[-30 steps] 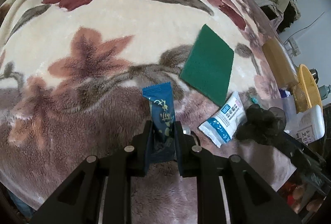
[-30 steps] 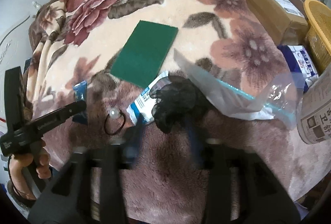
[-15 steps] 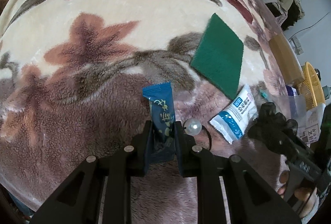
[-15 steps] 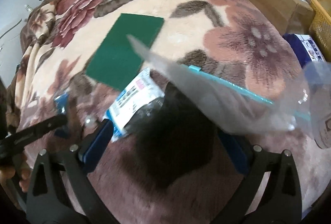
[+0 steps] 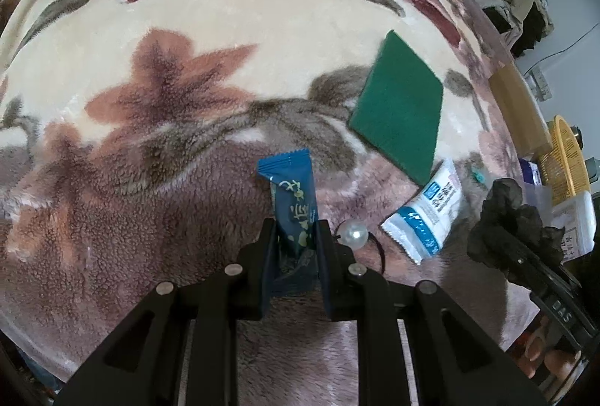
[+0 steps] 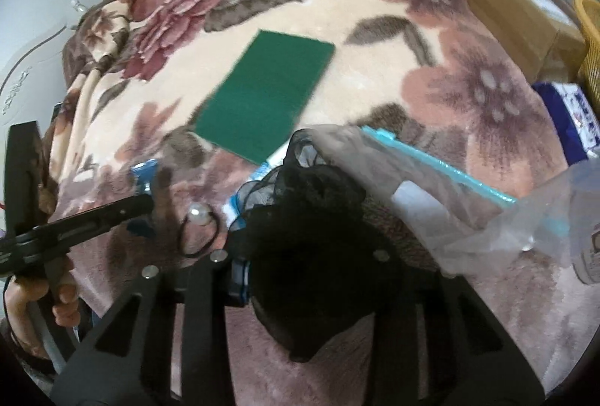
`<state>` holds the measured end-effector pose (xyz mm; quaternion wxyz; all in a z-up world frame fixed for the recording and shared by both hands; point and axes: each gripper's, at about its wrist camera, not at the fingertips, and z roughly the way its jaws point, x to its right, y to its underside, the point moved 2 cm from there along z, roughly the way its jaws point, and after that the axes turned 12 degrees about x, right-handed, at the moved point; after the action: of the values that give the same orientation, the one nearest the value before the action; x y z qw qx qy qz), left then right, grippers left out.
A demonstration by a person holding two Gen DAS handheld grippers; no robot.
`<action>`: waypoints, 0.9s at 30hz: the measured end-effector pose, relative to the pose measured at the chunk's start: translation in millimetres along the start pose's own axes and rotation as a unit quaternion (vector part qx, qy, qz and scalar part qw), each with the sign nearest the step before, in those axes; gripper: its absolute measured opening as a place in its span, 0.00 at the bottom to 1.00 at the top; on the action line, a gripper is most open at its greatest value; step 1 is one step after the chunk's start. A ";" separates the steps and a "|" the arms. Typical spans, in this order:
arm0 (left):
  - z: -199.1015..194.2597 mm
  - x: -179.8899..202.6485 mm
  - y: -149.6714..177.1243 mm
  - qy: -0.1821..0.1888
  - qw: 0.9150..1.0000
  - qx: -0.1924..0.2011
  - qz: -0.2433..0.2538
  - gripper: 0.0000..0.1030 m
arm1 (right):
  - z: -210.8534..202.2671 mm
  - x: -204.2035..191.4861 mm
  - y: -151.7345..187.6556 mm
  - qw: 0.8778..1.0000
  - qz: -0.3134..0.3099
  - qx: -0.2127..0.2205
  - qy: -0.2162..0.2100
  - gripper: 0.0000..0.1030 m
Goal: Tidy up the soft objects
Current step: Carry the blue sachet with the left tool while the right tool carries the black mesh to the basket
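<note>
Two soft things are already in hand, and the rest lie loose on the flowered blanket (image 5: 157,31) that covers the bed. The left gripper (image 5: 296,233) has its fingers drawn narrow on a blue snack packet (image 5: 294,196), pinching its lower half so the crimped top stands up clear of the fleece. The right gripper (image 6: 303,248) has just been closing, and its fingers now clamp a black mesh scrunchie (image 6: 311,211), which bunches up between them and hides most of the fingers themselves. Just beside that bundle lies a clear zip bag (image 6: 442,196) with a blue seal strip, its mouth facing the scrunchie; I judge it the likely container, though nothing can be seen inside it yet. Left lying out are a green scouring pad (image 5: 399,110) flat on the blanket, a white and blue sachet (image 5: 427,214) just below the pad's near corner, and a pearl hair tie (image 5: 352,235) close beside the left fingers. Off the blanket's far edge sit a cardboard box (image 6: 517,5) and a yellow basket (image 6: 590,42), neither yet involved. By my reading the sorting is at an early stage: two items gripped and not yet put anywhere, three more waiting, and the bag still to be filled.
</note>
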<state>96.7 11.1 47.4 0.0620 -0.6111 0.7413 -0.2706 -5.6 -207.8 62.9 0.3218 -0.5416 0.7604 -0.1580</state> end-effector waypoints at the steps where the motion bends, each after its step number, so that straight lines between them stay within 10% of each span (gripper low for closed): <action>1: -3.0 0.1 -1.2 0.000 1.000 0.003 0.000 0.19 | -3.3 -2.9 -2.5 1.000 -0.002 0.003 -0.003 0.35; 27: -76.0 57.5 -35.2 0.023 0.997 0.063 0.045 0.19 | -54.4 -18.2 -61.2 0.998 -0.025 0.062 -0.007 0.35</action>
<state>81.2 -22.0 142.2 0.0951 -0.5659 0.7506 -0.3275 6.4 -219.1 145.1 0.3560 -0.5407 0.7331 -0.2088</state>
